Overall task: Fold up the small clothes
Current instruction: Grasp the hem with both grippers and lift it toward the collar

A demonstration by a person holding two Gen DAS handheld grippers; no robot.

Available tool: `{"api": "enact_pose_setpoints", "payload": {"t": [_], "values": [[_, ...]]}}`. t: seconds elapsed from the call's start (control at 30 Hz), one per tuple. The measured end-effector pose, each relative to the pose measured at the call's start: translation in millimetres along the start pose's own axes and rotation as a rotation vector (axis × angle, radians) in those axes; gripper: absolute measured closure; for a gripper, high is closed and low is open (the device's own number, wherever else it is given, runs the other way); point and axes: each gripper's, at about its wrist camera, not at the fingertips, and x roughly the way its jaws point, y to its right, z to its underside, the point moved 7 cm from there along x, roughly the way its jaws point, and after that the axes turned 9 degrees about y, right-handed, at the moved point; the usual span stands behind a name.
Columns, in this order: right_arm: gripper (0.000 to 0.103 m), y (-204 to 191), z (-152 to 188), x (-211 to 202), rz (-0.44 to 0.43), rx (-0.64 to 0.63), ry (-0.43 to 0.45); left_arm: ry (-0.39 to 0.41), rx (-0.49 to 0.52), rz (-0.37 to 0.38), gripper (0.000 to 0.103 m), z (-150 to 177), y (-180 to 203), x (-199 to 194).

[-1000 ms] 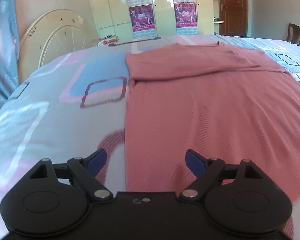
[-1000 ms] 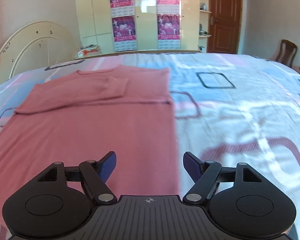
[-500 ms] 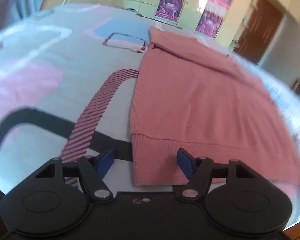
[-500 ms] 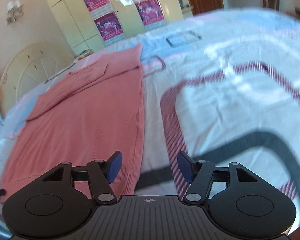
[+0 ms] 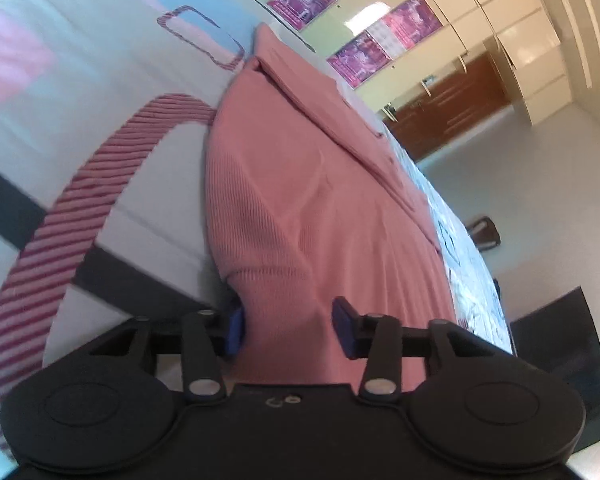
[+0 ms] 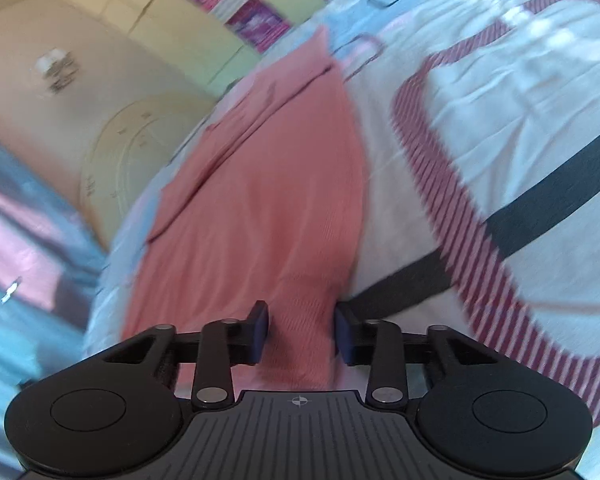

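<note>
Left wrist: left tool (image 5: 286, 330) released, sweater (image 5: 320, 200) hem between fingers, on bed (image 5: 80, 140). Right tool (image 6: 300, 334) same, hem corner ahead. Step: gripping hem. Next: clench both, lift, fold forward.

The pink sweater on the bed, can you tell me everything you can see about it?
The pink sweater is a salmon-pink ribbed knit, lying spread out on the patterned bedsheet. Its far end looks folded over, with sleeves laid across the body. The near ribbed hem is bunched and lifted at both corners: one sits between the open fingers of the left gripper, the other between those of the right gripper. Soft wrinkles run up from each corner.
</note>
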Motion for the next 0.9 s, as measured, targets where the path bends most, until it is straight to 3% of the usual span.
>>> {"api": "enact_pose_setpoints", "payload": {"t": [0.1, 0.23, 0.4, 0.53, 0.67, 0.77, 0.9], "values": [[0.067, 7, -3, -9, 0.002, 0.021, 0.025, 0.064, -0.013, 0.010, 0.060, 0, -4, -10], [0.067, 22, -15, -11, 0.023, 0.095, 0.053, 0.171, -0.134, -0.012, 0.058, -23, -25, -14], [0.067, 19, -21, -2, 0.036, 0.069, 0.050, 0.116, -0.079, -0.049, 0.053, -37, -22, 17], [0.067, 20, -21, 4, 0.030, 0.090, 0.048, 0.066, -0.099, 0.019, 0.055, -37, -16, 28], [0.067, 11, -8, 1, -0.021, 0.042, -0.011, 0.010, -0.052, 0.046, 0.068, -14, -14, 18], [0.068, 7, 1, -6, -0.039, 0.023, -0.016, 0.020, -0.034, 0.035, 0.075, -3, -16, 12], [0.094, 12, -2, -4, -0.021, 0.045, 0.005, 0.046, -0.042, -0.015, 0.098, -5, -21, 12]]}}
